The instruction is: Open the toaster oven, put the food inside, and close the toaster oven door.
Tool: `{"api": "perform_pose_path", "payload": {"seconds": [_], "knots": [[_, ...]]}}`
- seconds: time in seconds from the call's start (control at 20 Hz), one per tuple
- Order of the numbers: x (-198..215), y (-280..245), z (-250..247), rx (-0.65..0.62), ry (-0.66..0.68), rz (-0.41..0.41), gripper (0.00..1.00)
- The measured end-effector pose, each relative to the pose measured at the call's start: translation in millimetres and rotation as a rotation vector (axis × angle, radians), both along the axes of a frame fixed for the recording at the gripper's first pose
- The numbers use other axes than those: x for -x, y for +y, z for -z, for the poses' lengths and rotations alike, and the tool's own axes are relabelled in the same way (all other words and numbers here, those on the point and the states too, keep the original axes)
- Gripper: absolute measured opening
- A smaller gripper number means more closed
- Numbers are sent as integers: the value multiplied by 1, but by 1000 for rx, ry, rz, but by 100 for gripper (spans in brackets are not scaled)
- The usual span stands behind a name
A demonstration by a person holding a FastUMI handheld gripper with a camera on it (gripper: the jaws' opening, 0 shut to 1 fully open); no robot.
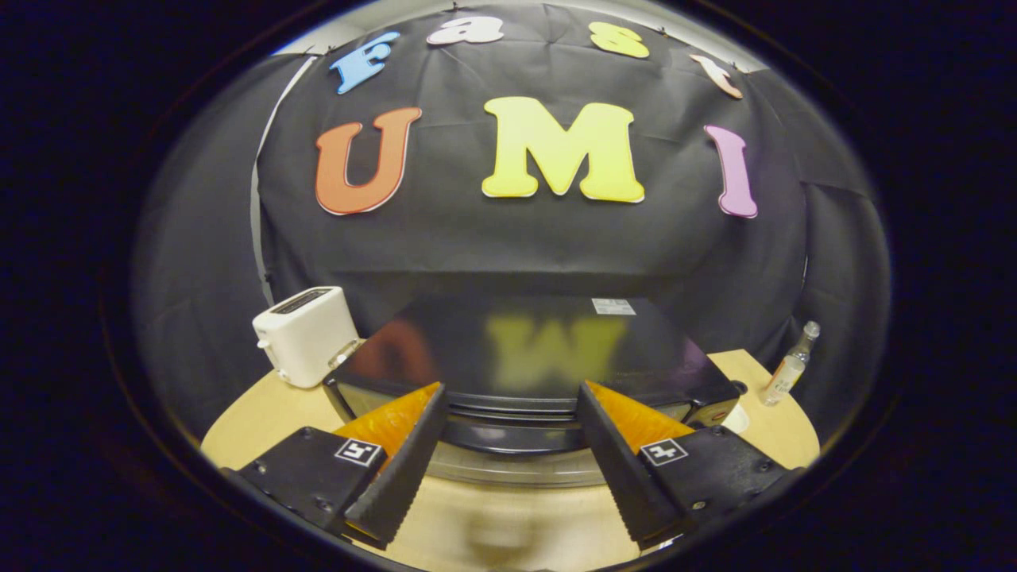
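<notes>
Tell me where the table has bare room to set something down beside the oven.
Bare wood lies near the fingers of the open gripper, in front of the toaster oven, and on the table corner below the small bottle. It is crowded between the white toaster and the oven.

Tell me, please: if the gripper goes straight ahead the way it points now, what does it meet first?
Most likely the toaster oven. The gripper is open, its fingers spread either side of the oven's front top edge and handle bar, just ahead. The handle probably comes first, though depth is hard to judge here.
</notes>
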State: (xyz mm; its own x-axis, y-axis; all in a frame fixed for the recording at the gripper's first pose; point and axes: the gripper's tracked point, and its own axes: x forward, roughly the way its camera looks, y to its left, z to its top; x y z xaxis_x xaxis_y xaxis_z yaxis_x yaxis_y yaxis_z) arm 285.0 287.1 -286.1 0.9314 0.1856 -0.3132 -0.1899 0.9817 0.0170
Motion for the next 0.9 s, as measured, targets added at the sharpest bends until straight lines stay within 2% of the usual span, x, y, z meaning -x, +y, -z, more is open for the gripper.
{"api": "perform_pose_path", "payload": {"seconds": [0.45,0.9], "knots": [[47,-7,13,40,32,-3,100],[106,-17,54,82,119,-15,100]]}}
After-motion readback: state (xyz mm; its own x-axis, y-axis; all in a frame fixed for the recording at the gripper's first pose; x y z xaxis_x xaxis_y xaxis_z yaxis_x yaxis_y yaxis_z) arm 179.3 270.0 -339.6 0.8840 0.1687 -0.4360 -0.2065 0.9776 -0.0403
